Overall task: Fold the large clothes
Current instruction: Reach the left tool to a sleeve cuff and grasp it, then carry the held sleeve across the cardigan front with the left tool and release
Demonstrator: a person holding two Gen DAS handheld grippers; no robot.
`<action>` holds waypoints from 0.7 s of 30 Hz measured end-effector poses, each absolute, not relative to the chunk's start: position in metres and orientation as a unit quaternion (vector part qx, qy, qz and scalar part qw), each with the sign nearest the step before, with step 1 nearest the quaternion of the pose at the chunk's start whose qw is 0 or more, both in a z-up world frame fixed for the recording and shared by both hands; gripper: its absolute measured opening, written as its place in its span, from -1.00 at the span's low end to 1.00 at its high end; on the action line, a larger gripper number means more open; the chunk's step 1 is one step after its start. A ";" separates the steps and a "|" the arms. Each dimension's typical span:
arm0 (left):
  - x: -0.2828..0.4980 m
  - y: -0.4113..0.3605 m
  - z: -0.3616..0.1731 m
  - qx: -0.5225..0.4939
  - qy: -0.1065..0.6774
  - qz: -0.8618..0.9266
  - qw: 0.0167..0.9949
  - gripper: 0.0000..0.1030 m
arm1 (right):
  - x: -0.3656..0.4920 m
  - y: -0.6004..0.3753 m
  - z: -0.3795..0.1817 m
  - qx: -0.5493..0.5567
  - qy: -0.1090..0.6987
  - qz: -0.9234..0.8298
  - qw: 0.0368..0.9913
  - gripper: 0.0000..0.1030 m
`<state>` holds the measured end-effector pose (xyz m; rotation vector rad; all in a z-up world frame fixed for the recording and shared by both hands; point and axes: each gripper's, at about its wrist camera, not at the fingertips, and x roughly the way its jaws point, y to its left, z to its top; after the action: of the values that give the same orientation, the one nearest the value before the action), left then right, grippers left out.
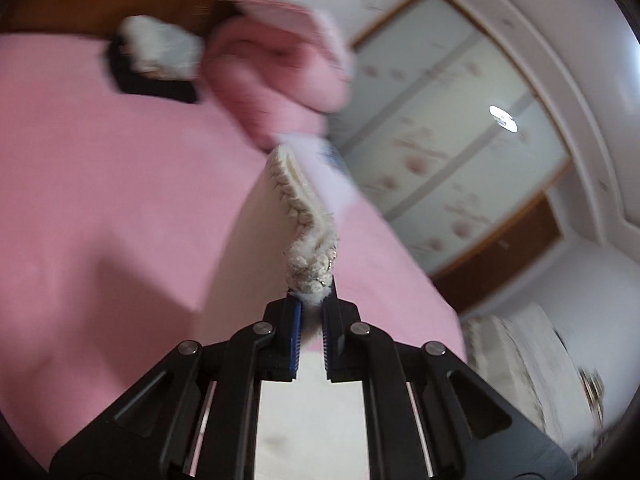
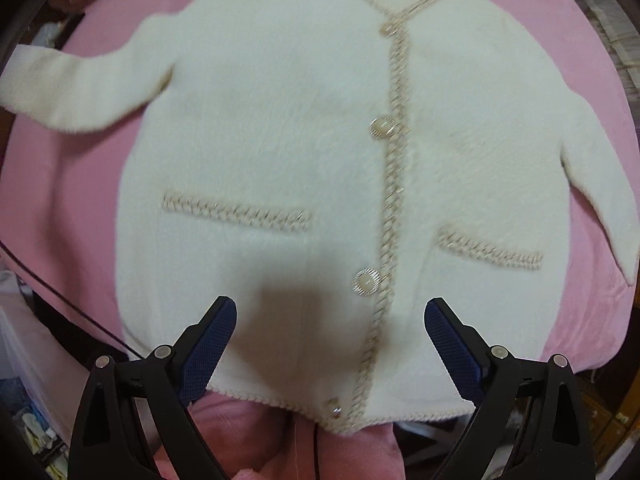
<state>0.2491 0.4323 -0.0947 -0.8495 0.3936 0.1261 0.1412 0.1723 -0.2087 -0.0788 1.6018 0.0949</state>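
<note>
A cream fuzzy cardigan with braided trim, large round buttons and two trimmed pockets lies flat, front up, on a pink bedsheet. Its sleeves spread to the left and right. My right gripper hovers open above the cardigan's bottom hem, touching nothing. In the left wrist view my left gripper is shut on a braided trimmed edge of the cardigan, lifted above the pink sheet. The cloth hangs down from the jaws.
A pink folded blanket and a white and black bundle lie at the head of the bed. A wardrobe with frosted doors stands to the right. Clutter and a cable lie beside the bed's left edge.
</note>
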 end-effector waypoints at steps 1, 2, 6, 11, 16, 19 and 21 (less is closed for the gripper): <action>0.251 0.411 -0.083 -0.406 0.188 0.037 0.894 -0.90 | 0.141 0.157 -0.206 -0.027 0.709 0.044 0.703 0.87; 0.260 0.388 -0.077 -0.402 0.191 0.007 0.896 -0.90 | 0.142 0.146 -0.199 -0.012 0.698 0.045 0.715 0.87; 0.297 0.297 -0.073 -0.363 0.226 -0.076 0.901 -0.89 | 0.146 0.077 -0.184 0.039 0.660 0.047 0.749 0.87; 0.332 0.197 -0.118 -0.322 0.307 -0.095 0.890 -0.89 | 0.161 0.007 -0.170 0.099 0.621 0.036 0.777 0.87; 0.356 0.123 -0.212 -0.291 0.463 -0.049 0.836 -0.01 | 0.188 -0.052 -0.189 0.157 0.591 0.032 0.791 0.87; 0.366 0.115 -0.242 -0.306 0.515 -0.025 0.801 0.09 | 0.208 -0.072 -0.206 0.197 0.588 0.044 0.784 0.83; 0.355 0.120 -0.246 -0.304 0.524 -0.008 0.796 0.30 | 0.222 -0.075 -0.218 0.228 0.588 0.069 0.773 0.72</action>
<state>0.3551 0.1198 -0.2458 -0.6525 1.1262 -0.0163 0.2216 -0.0746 -0.2176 0.4929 1.2738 0.1496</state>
